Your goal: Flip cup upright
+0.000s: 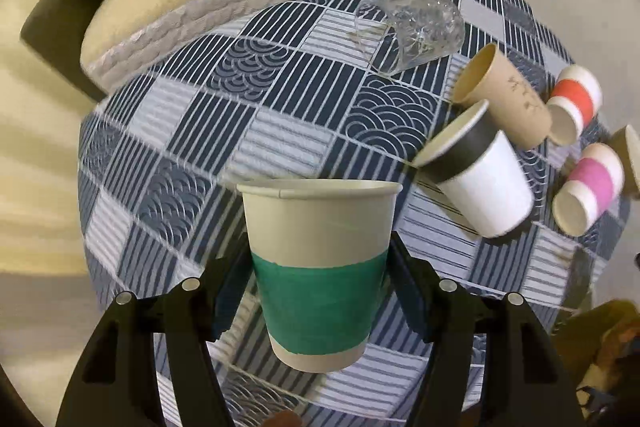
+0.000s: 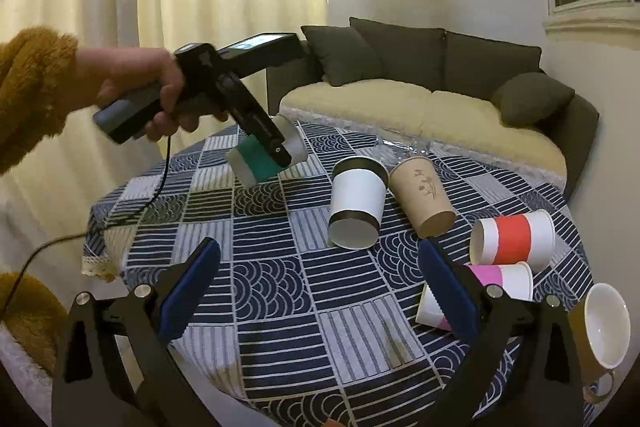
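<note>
My left gripper (image 1: 320, 267) is shut on a white paper cup with a green band (image 1: 318, 291). It holds the cup above the table, mouth up in the left wrist view. In the right wrist view the same cup (image 2: 260, 159) hangs tilted in the left gripper (image 2: 276, 147) over the far left of the table. My right gripper (image 2: 320, 279) is open and empty above the near side of the table.
On the patterned tablecloth (image 2: 280, 287) lie several cups on their sides: a white and black one (image 2: 356, 203), a brown one (image 2: 424, 195), a red-banded one (image 2: 512, 239), a pink-banded one (image 2: 500, 279), a ceramic mug (image 2: 600, 327) and a clear plastic cup (image 1: 416, 27). A sofa (image 2: 440, 99) stands behind.
</note>
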A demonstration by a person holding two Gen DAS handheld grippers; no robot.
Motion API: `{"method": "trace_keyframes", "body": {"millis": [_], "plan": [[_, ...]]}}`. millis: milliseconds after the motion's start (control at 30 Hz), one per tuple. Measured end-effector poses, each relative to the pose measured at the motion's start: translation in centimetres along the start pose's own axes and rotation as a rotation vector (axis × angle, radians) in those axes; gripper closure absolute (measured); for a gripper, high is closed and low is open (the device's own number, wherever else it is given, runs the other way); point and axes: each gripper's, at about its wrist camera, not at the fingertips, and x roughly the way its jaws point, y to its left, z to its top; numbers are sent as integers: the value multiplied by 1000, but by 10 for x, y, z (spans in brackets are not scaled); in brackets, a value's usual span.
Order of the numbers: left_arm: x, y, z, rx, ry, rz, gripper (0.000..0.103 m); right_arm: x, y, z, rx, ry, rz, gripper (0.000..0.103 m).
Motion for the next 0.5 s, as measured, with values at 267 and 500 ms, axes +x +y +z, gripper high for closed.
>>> {"method": "trace_keyframes", "body": {"millis": [267,500], "plan": [[-32,-24,-53,-203,-38,-207,39,-24,-13,2,113,-1,114,5],[-23,-65,-95,-321,-13,-387,39,-40,-41,-3,315,65,320,5]]}}
